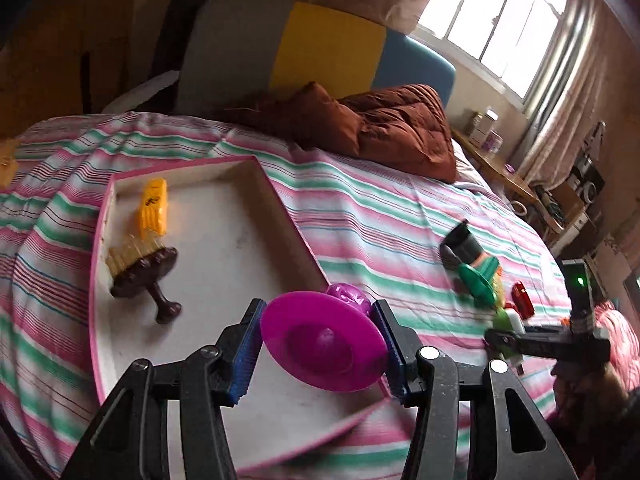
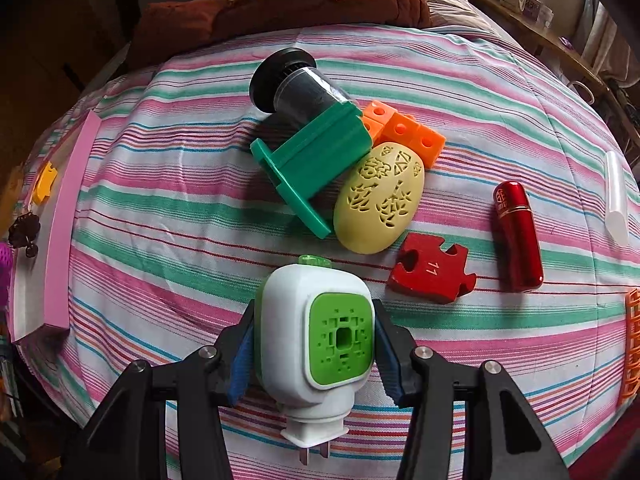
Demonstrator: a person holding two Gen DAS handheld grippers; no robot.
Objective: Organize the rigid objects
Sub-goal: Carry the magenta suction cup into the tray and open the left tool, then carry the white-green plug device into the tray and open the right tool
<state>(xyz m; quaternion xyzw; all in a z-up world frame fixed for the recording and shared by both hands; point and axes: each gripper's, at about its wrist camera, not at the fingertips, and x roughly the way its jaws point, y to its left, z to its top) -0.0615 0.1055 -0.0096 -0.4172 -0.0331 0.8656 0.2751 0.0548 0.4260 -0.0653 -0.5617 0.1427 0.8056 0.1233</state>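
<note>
Gripping a magenta goblet (image 1: 324, 344) by the rim of its round foot, the left tongs (image 1: 320, 354) have both blue pads (image 1: 244, 356) pressed on it; the cup end points away, toward 12 o'clock. Goblet sits over the near corner of a pink-rimmed tray (image 1: 280, 196) that lies on the striped bed (image 1: 380, 216). In the tray, at 10 o'clock from the goblet: a yellow block (image 1: 153, 208) and just below it a brown brush (image 1: 140, 276) with pale bristles.

Right tongs (image 2: 314, 344) are clamped on a white and green plug-in unit (image 2: 316, 336), one pad on each side; its two metal prongs point toward 6 o'clock in the right wrist view. Whether the unit rests on the sheet or is lifted off it cannot be told.

Loose things on the bed beyond the plug-in unit:
- 12 o'clock: green bracket (image 2: 316, 160), a black cylinder (image 2: 296, 84) touching its far end.
- 1 o'clock: yellow carved oval (image 2: 378, 198), against the bracket; orange cubes (image 2: 404, 128) behind it.
- 2 o'clock: red puzzle piece (image 2: 432, 268), marked 11.
- 3 o'clock side: red tube (image 2: 518, 236), well apart; a white tube (image 2: 616, 196) and an orange lattice piece (image 2: 632, 344) at the right edge.

Brown quilt (image 1: 400, 124) bunched at the head of the bed.
</note>
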